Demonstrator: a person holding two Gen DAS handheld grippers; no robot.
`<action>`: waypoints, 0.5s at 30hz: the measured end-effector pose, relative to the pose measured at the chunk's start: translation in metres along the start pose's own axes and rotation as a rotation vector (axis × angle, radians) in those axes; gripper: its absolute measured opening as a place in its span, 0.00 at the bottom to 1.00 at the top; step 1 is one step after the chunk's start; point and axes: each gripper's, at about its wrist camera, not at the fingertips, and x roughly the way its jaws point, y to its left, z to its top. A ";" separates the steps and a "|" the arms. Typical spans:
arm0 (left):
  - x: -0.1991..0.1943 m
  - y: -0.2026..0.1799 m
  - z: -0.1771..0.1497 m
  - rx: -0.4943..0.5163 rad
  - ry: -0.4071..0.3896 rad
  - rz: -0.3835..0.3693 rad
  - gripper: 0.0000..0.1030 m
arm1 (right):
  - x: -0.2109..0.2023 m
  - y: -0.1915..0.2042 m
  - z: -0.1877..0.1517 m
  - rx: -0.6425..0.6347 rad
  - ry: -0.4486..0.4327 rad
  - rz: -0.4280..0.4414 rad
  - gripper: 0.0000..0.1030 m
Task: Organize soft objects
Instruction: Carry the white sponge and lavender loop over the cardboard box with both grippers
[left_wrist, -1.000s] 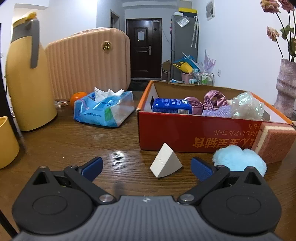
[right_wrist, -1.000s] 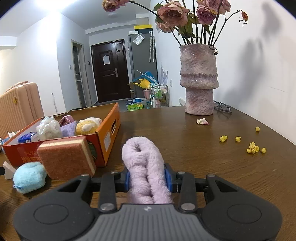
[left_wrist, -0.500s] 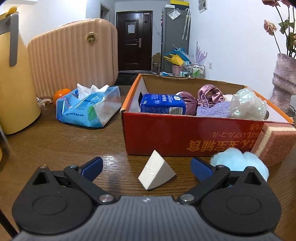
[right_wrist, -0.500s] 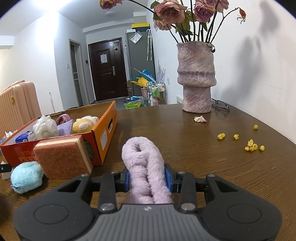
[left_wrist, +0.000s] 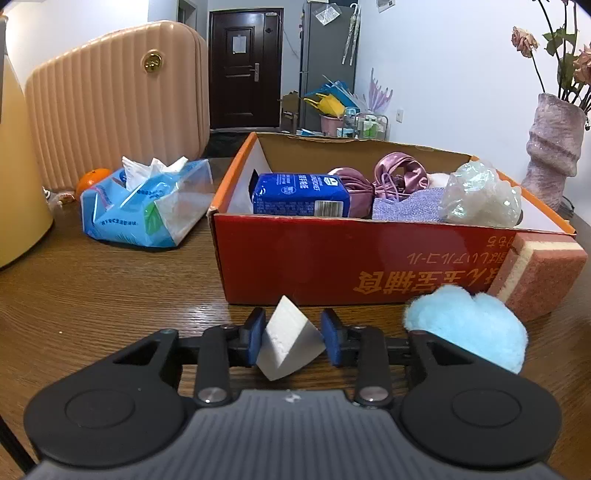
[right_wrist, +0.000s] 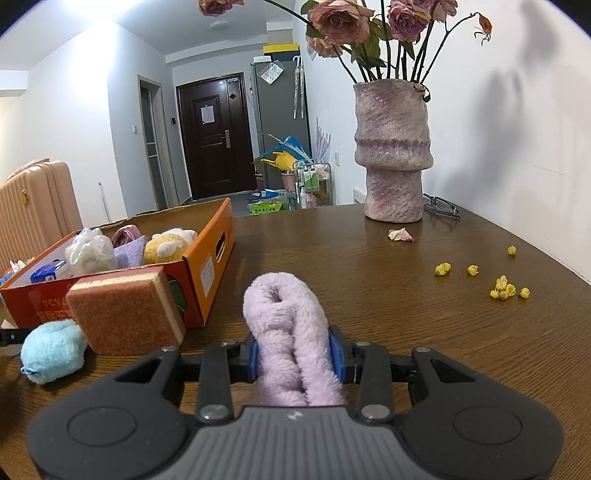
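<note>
Our left tool (left_wrist: 292, 341) has just squeezed in on the little white wedge (left_wrist: 286, 341), and its blue pads touch the wedge on both sides while the wedge sits on the table (left_wrist: 110, 295), right in front of the red box (left_wrist: 332, 266). Our right tool (right_wrist: 295, 360) is clamped tight on the fluffy purple towel roll (right_wrist: 288, 332), which lies on the table beside the box. To do this step well, we think we should squeeze the wedge gently, because it looks squishy and its slanted sides could slip out. Then we should lift it straight up, high over the box wall, before we let it go inside. We must also mind the blue pom-pom (left_wrist: 467, 332), which lies just beside the left tool. Now we count. We see one box, one wedge, one towel roll, one blue pom-pom and one pink sponge (left_wrist: 539, 277) leaning on the box. Inside the box we can tell six soft things, such as a blue tissue pack (left_wrist: 301, 194) and a yellow plush toy (right_wrist: 168, 247).
</note>
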 end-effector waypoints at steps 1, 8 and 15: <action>0.000 0.000 0.000 0.000 -0.003 0.001 0.31 | 0.000 0.000 0.000 0.000 0.000 0.000 0.34; -0.005 0.000 0.000 -0.005 -0.026 0.009 0.29 | 0.000 0.000 0.000 0.000 0.000 0.000 0.34; -0.011 -0.001 0.001 0.004 -0.062 0.020 0.28 | -0.002 0.000 0.002 -0.001 -0.010 -0.004 0.34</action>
